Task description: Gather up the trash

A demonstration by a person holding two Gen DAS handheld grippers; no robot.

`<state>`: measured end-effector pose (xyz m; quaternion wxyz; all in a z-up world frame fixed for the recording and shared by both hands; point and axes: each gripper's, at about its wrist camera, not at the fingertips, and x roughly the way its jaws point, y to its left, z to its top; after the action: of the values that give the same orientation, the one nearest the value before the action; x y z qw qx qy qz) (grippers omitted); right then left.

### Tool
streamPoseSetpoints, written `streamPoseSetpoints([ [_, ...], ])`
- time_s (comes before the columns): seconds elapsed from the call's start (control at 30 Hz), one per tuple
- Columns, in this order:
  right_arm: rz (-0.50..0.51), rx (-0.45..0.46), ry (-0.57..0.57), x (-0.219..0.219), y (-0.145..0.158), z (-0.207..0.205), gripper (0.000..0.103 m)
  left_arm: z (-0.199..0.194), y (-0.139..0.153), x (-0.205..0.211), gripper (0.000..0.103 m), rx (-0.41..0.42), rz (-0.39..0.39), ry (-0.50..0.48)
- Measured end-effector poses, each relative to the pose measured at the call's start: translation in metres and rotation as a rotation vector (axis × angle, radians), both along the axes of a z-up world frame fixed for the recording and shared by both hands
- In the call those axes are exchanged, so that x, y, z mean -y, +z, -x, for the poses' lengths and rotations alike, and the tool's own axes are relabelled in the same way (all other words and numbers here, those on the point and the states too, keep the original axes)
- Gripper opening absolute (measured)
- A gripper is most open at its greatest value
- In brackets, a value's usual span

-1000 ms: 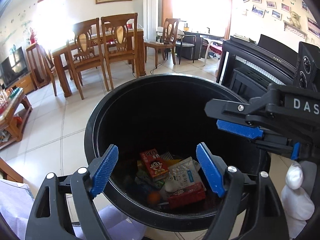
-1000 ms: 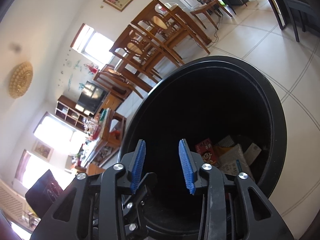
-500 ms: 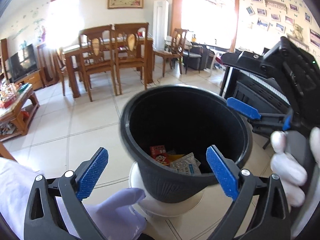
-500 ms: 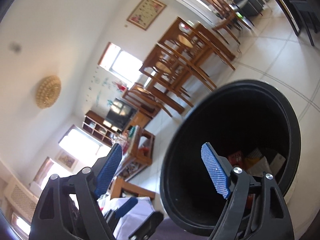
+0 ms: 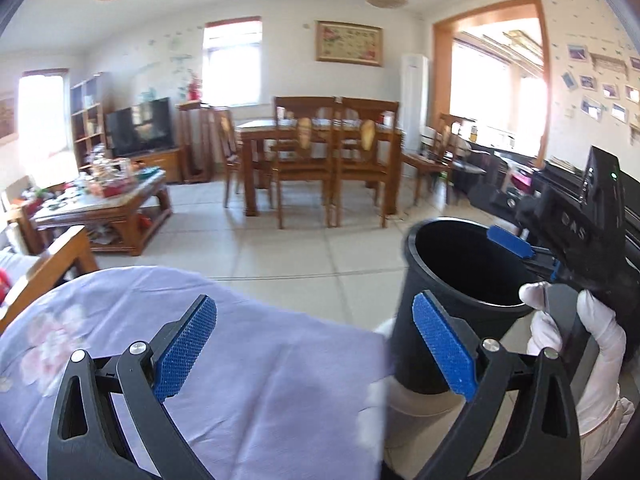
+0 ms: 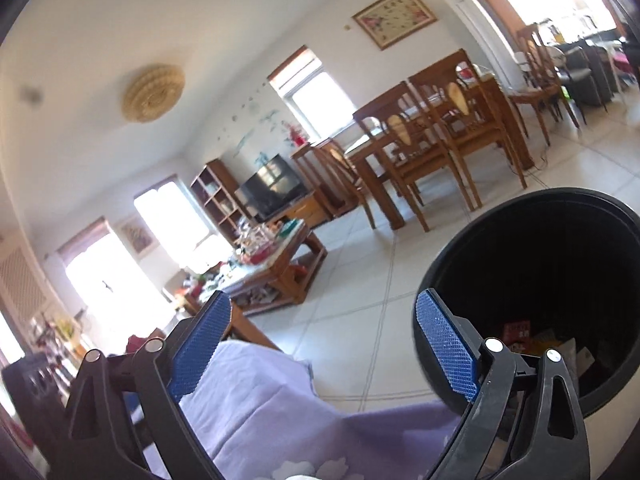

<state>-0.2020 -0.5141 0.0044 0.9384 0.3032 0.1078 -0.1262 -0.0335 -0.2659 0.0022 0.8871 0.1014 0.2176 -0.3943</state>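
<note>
The black trash bin (image 5: 452,280) stands on the tiled floor at the right, beside a lilac flowered cloth (image 5: 260,364). My left gripper (image 5: 316,346) hangs open over the cloth's edge, left of the bin, with nothing between its blue pads. A white-gloved hand (image 5: 580,340) holds the other gripper above the bin's far rim, one of its blue pads (image 5: 510,242) showing. In the right wrist view my right gripper (image 6: 324,344) has its jaws opening wide, empty. The bin (image 6: 532,248) lies to its right, with a red carton (image 6: 516,330) and wrappers (image 6: 568,356) at the bottom.
A cluttered wooden coffee table (image 5: 108,208) stands at the left, with a TV (image 5: 140,126) behind it. A dining table with chairs (image 5: 320,152) fills the middle of the room. A wooden armrest (image 5: 52,264) pokes out left of the cloth. Dark furniture (image 5: 500,184) lines the right wall.
Both grippers have risen and drawn back from the bin's mouth and swung left, so the bin now sits to the right. The right jaws have spread wide; the left widened slightly.
</note>
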Motion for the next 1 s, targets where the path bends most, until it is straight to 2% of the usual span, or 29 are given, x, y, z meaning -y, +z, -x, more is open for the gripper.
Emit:
streamPoseSetpoints([
  [0.17, 0.114, -0.045, 0.126, -0.068, 0.007, -0.046, 0.098, -0.018, 0.008, -0.065, 0.098, 0.042, 0.045, 0.159],
  [0.3, 0.196, -0.047, 0.193, -0.12, 0.013, -0.071, 0.098, -0.028, 0.012, -0.111, 0.098, 0.066, 0.069, 0.266],
  [0.63, 0.426, 0.015, 0.267, -0.258, 0.036, -0.118, 0.098, -0.042, 0.012, -0.212, 0.098, 0.099, 0.123, 0.519],
  [0.8, 0.556, 0.027, 0.288, -0.312, 0.036, -0.143, 0.098, -0.041, 0.009, -0.247, 0.098, 0.116, 0.122, 0.597],
  [1.0, 0.568, 0.025, 0.339, -0.345, 0.026, -0.164, 0.098, -0.038, 0.003, -0.274, 0.098, 0.134, 0.144, 0.679],
])
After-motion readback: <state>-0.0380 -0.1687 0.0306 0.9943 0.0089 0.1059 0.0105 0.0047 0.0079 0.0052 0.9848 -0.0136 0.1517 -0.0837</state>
